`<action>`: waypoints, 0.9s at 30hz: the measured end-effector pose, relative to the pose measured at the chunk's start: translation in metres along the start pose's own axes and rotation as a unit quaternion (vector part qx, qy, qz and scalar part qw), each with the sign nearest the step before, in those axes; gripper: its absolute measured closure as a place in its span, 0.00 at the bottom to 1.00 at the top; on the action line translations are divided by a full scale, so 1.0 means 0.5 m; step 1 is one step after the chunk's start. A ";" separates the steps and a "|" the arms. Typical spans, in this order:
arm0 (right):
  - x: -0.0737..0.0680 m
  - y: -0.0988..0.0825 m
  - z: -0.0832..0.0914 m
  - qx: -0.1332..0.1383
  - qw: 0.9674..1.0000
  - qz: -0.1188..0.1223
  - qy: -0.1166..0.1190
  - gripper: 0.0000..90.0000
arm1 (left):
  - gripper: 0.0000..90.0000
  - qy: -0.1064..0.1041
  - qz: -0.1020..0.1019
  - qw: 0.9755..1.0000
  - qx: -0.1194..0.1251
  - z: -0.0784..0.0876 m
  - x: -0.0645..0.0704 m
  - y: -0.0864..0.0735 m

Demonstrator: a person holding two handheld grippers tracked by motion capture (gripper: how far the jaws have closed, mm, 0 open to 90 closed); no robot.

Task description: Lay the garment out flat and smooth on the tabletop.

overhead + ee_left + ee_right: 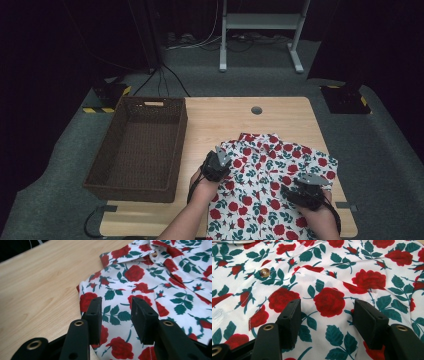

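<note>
One shirt [270, 185], one basket [137, 150], two tools

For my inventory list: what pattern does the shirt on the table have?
The shirt is white with red roses and dark green leaves, clearest in the right gripper view.

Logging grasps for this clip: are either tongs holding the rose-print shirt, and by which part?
Nothing is held. The left tongs and right tongs stand open over the shirt, with no cloth pinched between the jaws.
</note>
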State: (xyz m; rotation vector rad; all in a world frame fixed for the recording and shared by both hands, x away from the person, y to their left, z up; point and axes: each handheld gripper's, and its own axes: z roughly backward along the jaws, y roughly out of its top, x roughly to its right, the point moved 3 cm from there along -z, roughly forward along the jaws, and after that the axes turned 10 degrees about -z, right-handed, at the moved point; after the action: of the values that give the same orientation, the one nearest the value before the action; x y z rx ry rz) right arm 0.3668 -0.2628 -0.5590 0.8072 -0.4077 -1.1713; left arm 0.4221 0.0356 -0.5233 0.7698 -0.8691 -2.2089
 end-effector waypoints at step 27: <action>-0.009 0.007 0.005 -0.012 1.000 0.003 0.002 0.42 | 0.64 0.013 0.018 1.000 -0.014 -0.038 0.005 -0.062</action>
State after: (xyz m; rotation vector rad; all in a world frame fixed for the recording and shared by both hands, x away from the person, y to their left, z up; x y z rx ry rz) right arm 0.3657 -0.2589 -0.5540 0.7871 -0.3928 -1.1665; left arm 0.4232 0.0447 -0.5588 0.7624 -0.8306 -2.1708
